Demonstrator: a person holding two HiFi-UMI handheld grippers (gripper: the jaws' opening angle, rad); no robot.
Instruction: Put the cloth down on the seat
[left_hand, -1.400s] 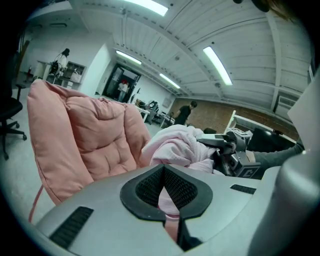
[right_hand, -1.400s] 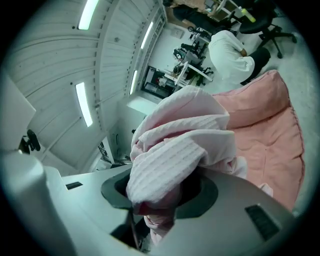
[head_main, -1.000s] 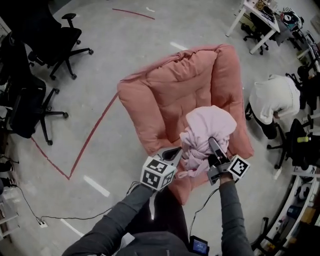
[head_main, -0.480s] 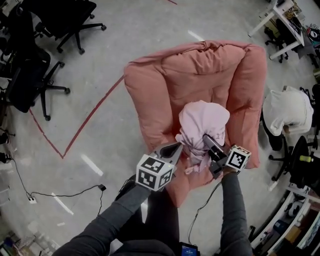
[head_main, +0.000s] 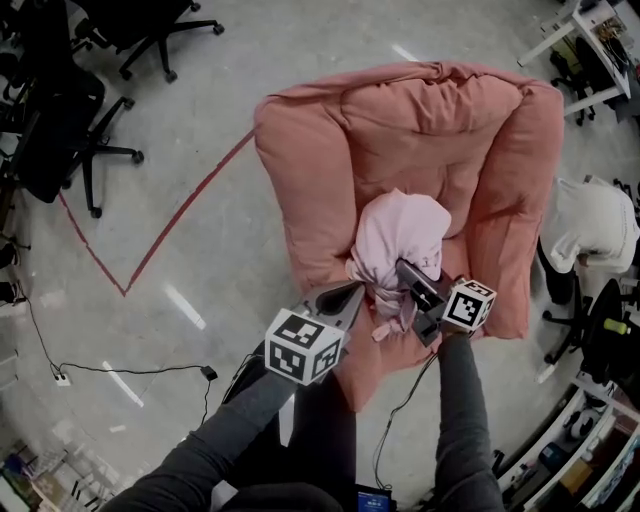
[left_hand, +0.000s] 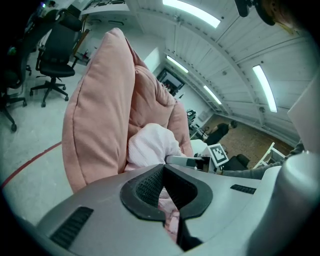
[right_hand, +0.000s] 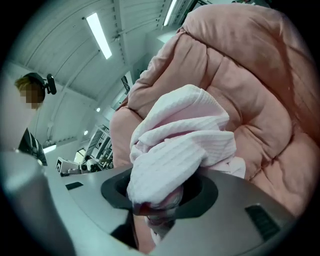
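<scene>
Cloth (head_main: 400, 235) pinched by left gripper (head_main: 355, 293), right gripper (head_main: 406, 271), over seat (head_main: 330, 190).

No words, numbers or brand names can be read anywhere. The only signs are black-and-white square patterns on the cubes (head_main: 303, 346) of the left tongs (head_main: 352, 293) and right tongs (head_main: 405, 268).

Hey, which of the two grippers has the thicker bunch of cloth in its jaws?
The right gripper: a fat wad of the pink cloth fills its jaws, while the left gripper pinches only a thin edge.
</scene>
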